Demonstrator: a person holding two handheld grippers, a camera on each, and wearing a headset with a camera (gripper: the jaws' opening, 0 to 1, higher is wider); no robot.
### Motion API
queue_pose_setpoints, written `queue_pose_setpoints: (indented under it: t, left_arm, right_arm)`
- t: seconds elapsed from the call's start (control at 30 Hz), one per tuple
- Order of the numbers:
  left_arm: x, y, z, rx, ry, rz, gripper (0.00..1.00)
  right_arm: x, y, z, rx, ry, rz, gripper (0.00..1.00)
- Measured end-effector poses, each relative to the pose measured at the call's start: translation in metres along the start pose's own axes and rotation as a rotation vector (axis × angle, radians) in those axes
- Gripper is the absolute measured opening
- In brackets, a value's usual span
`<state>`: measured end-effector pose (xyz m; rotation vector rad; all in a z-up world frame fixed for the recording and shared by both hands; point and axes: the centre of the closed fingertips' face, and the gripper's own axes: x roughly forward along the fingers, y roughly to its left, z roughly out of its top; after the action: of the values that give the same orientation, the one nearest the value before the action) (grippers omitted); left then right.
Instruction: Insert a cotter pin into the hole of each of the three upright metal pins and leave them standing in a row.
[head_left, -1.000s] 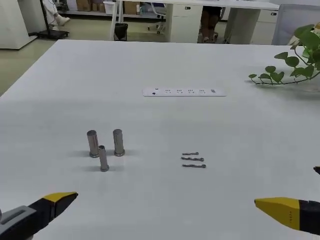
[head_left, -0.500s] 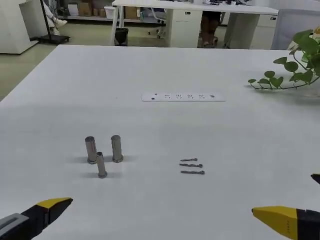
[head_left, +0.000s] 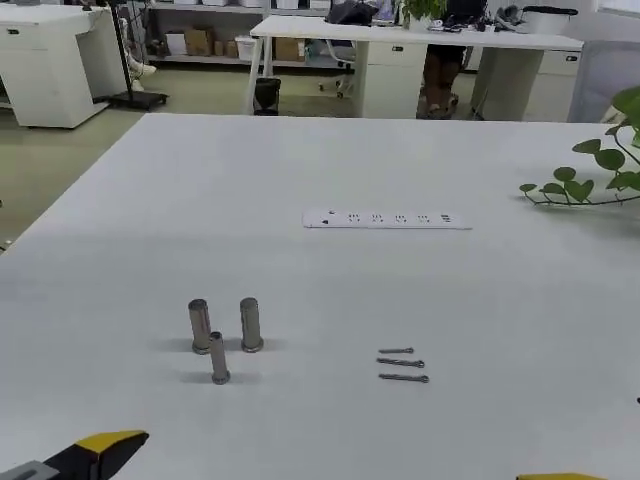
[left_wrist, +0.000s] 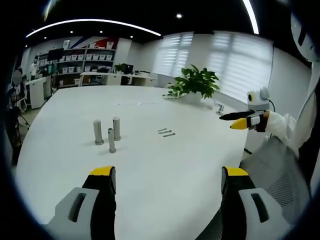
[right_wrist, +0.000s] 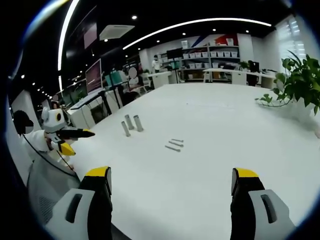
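1. Big white table, office desks behind.
2. Wide open, empty: left gripper, right gripper.
3. Three thin silver cotter pins flat, lying crosswise, ahead of right gripper, likely nearer it.
4. Three upright grey metal pins further left.

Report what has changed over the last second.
The headset camera tilted up, sliding the whole scene down the head view. Nothing was gripped or released: the left gripper and right gripper are open, short of the parts. The three metal pins stand clustered and the three cotter pins lie side by side, unmoved.
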<state>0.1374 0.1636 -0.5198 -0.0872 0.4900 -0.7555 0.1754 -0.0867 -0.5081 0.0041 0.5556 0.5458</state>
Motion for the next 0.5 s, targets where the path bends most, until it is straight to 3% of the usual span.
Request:
queue_pose_setpoints:
  t: [0.27,0.5]
  left_arm:
    - [-0.003,0.009,-0.004,-0.022,-0.001,0.017,0.87]
    - [-0.003,0.014,0.006,-0.014,-0.017,0.022,0.86]
  right_arm:
    - [0.000,-0.005,0.004,-0.011,0.012,-0.006,0.98]
    - [-0.003,-0.008,0.005,-0.010,0.008,-0.022,0.98]
